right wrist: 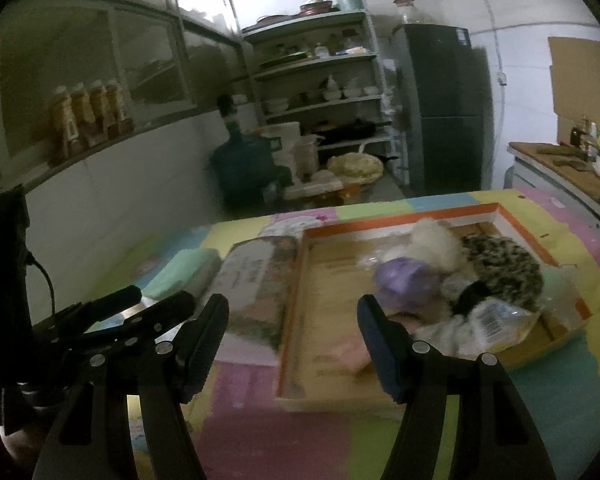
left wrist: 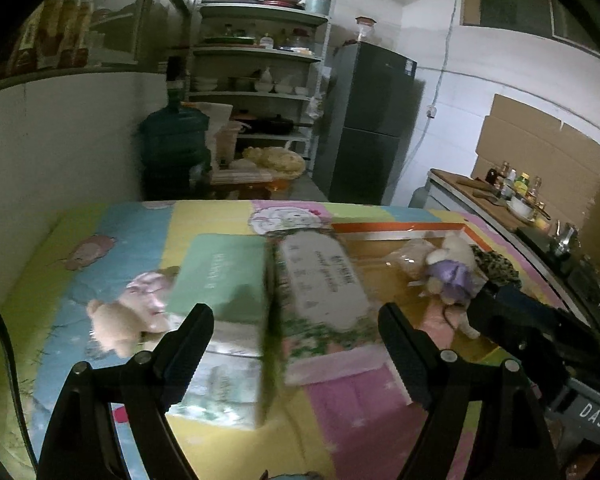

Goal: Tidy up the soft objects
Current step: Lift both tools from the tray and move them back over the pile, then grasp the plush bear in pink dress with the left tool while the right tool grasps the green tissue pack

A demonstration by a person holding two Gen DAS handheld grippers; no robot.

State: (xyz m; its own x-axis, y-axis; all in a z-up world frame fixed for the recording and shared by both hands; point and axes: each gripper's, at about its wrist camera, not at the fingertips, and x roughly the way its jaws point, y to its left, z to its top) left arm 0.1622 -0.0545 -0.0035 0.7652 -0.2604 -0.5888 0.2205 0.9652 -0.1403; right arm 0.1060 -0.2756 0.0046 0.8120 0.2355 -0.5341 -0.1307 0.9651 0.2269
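The mat (left wrist: 220,432) covers the whole work surface below both grippers; it is quilted in yellow, pink, blue and green panels with cartoon prints.

The tray (right wrist: 396,226) is a shallow box with an orange rim. It lies ahead of the right gripper (right wrist: 292,344) and slightly to its right, and ahead-right of the left gripper (left wrist: 296,356). It holds a loose pile of soft objects.

Two tissue packs lie side by side and touching, just left of the tray. The grey pack (left wrist: 320,280) is directly ahead of the left gripper, between its fingers in that view, and borders the tray's left wall. The green pack (left wrist: 224,276) is ahead of the left finger of the left gripper.

Inside the tray, the speckled cloth (right wrist: 504,268) lies at the far right. The white plush (right wrist: 436,244) lies beside it on the left, with a purple piece (right wrist: 404,280) in front of it. A clear bag (right wrist: 496,320) with a barcode label lies at the near right of the pile. A pink item (right wrist: 348,354) lies on the tray floor, close to the right finger of the right gripper.

The bear (left wrist: 114,326), a small beige plush, lies on the mat outside the tray, ahead-left of the left gripper and beside the green pack.

Left gripper: jaws spread wide, nothing held. Right gripper: jaws spread wide, nothing held.
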